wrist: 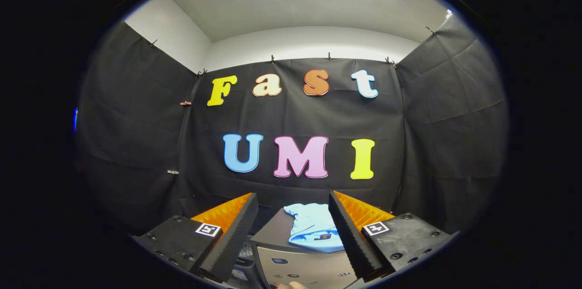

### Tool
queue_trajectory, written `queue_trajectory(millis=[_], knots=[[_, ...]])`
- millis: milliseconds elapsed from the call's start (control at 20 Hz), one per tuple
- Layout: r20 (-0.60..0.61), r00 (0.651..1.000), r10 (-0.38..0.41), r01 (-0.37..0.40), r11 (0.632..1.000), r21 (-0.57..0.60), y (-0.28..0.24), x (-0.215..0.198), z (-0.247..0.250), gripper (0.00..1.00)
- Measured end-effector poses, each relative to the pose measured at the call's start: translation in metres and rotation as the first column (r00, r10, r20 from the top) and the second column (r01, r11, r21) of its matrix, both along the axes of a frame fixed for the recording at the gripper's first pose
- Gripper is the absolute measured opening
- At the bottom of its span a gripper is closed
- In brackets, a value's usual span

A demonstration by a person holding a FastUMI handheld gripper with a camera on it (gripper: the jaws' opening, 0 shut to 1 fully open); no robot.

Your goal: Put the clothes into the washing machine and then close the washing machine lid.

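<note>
I see the gripper [293,216] with jaws spread wide, holding nothing. A light-blue shirt [313,227] lies on top of the washer [295,266], just ahead of the fingers [232,230], between them and nearer the right one.

The gripper [293,216] hangs with its fingers spread apart, nothing between them. Just ahead and below stands the washing machine [300,257]. A T-shirt [313,227] lies on its top, nearer the right finger. The booth wall rises behind.
</note>
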State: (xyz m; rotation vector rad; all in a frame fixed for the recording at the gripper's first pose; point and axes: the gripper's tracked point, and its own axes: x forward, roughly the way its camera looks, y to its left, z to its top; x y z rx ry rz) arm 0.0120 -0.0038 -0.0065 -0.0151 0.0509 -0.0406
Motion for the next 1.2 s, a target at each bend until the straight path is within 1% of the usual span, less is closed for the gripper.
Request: queue_trajectory(millis=[50, 150, 450, 650, 750, 1000, 1200], knots=[[-0.003, 1.000, -0.005, 0.005, 1.000, -0.001, -0.003, 0.007, -0.001, 0.98], [-0.020, 1.000, -0.008, 0.008, 1.000, -0.001, -0.009, 0.040, 0.002, 0.98], [-0.053, 0.998, -0.043, 0.043, 0.999, 0.004, -0.035, 0.083, 0.005, 0.98], [-0.140, 0.989, -0.051, 0.057, 0.998, 0.034, -0.051, 0.129, -0.016, 0.98], [-0.177, 0.983, -0.041, 0.049, 0.998, 0.041, -0.054, 0.152, -0.026, 0.98], [-0.241, 0.969, -0.057, 0.065, 0.998, 0.024, -0.073, 0.207, -0.053, 0.98], [-0.322, 0.944, -0.077, 0.092, 0.995, 0.031, -0.093, 0.242, -0.087, 0.98]])
